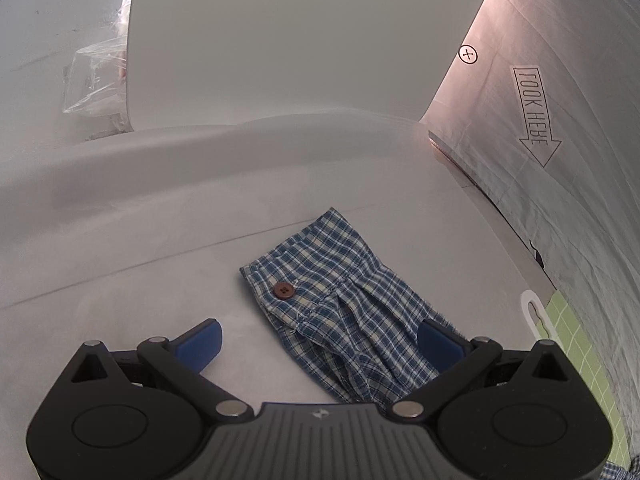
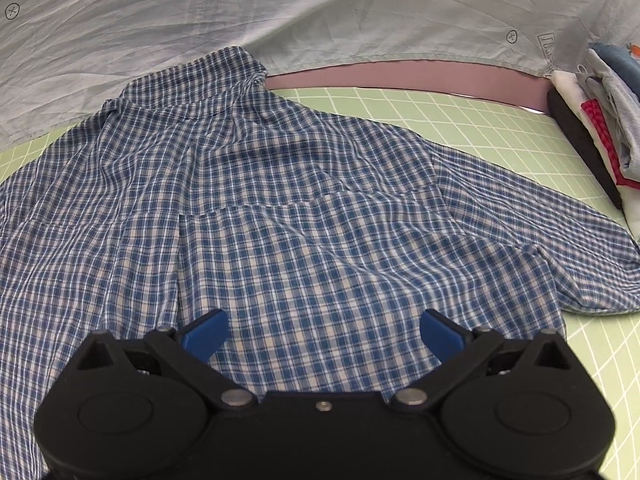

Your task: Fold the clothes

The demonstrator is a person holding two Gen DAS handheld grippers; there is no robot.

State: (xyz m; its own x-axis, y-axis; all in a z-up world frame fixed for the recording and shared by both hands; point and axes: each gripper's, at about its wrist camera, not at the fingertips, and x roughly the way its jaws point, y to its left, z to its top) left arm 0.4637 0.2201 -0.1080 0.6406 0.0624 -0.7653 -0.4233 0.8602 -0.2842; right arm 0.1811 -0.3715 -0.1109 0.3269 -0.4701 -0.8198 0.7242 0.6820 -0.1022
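Note:
A blue and white plaid shirt (image 2: 304, 208) lies spread back up on the green grid mat (image 2: 500, 136), collar at the far side. My right gripper (image 2: 324, 334) is open and empty, just above the shirt's lower back. In the left wrist view one sleeve (image 1: 340, 304) lies flat on a grey surface (image 1: 140, 280), its cuff with a brown button (image 1: 283, 290) pointing away. My left gripper (image 1: 320, 340) is open over the sleeve, its right finger (image 1: 440, 340) above the cloth and its left finger (image 1: 200, 342) beside it.
A stack of folded clothes (image 2: 600, 112) sits at the mat's right edge. A creased pale sheet with printed marks (image 2: 280, 8) hangs behind the mat and shows at the right of the left wrist view (image 1: 560, 120). A clear plastic bag (image 1: 96, 80) lies far left.

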